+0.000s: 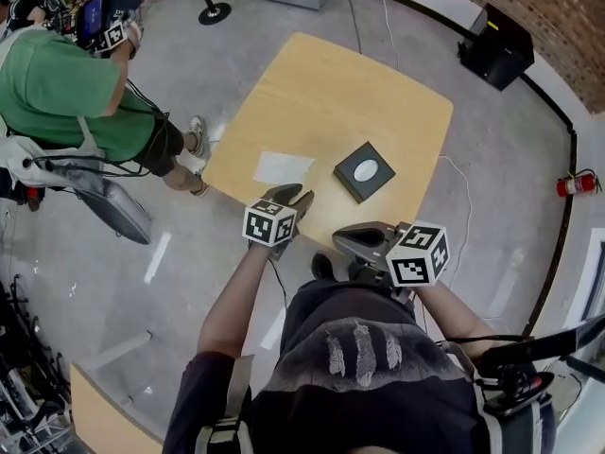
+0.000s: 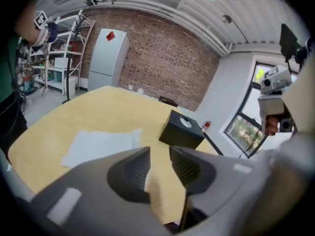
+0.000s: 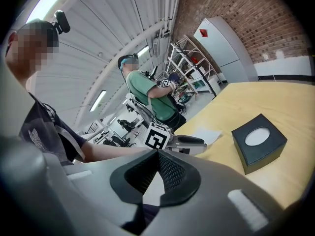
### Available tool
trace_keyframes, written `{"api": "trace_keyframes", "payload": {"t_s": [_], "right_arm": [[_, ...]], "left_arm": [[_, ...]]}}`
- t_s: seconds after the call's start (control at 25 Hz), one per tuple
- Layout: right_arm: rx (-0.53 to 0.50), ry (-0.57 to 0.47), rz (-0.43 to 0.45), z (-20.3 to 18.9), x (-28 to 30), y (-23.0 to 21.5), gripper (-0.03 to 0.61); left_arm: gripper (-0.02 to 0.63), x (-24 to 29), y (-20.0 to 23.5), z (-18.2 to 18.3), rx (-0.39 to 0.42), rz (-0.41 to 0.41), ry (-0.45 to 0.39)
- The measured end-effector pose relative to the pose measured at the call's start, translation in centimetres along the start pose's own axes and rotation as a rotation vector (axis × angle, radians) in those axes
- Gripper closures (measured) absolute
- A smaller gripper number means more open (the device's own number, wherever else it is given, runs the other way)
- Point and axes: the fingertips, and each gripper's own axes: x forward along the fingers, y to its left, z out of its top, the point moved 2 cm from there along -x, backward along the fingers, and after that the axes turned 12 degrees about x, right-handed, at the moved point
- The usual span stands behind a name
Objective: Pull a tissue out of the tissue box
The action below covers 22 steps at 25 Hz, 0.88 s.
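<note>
Two-tool setup: held left tool (image 2: 160,152) spread and empty, right tool (image 3: 157,154) pressed together, both short of tissue box (image 1: 348,181) on the worktop (image 1: 321,93), beside loose sheet (image 1: 284,167). Needed a shallow pinch on the top tissue (image 1: 367,169), probably lying flush; then straight upward pull.

**Two hand-held grippers, one parted, one closed**

We hold our left hand-held gripper (image 1: 295,195) forward on a bare left forearm (image 1: 236,291), angled downward, its jaws slightly apart and empty. Our right hand-held gripper (image 1: 340,238) stays nearer our body, its jaw tips meeting.
</note>
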Motion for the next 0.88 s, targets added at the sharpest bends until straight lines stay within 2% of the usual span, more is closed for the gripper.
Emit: {"api": "trace_keyframes", "payload": {"t_s": [0.16,0.28,0.36,0.48,0.6,0.72,0.88], "right_arm": [[-0.004,-0.011,-0.021,0.0,-0.3,0.5,0.584],[0.020,-0.049,0.009,1.8,-0.7,0.7,0.584],[-0.002,-0.059,0.029,3.6,-1.9,0.4,0.584],[-0.052,-0.072,0.035,6.2,-5.5,-0.4,0.584],[-0.095,-0.102,0.046,8.1,-4.8,0.9,0.584],[-0.139,-0.099,0.090,8.2,-2.8,3.1,0.584],[-0.157,-0.093,0.149,7.4,-4.5,3.9,0.584]], "left_arm": [[0.494,-0.7,0.1,0.4,-0.015,-0.017,-0.047],[0.495,-2.5,0.8,2.1,-0.028,0.002,-0.130],[0.495,-4.0,0.7,4.2,-0.042,0.044,-0.196],[0.500,-5.1,-1.8,8.6,-0.032,0.086,-0.279],[0.503,-7.9,-1.9,10.8,0.000,0.100,-0.341],[0.509,-11.3,-1.7,11.3,0.020,0.139,-0.395],[0.543,-12.7,-4.3,13.4,0.041,0.178,-0.442]]}}
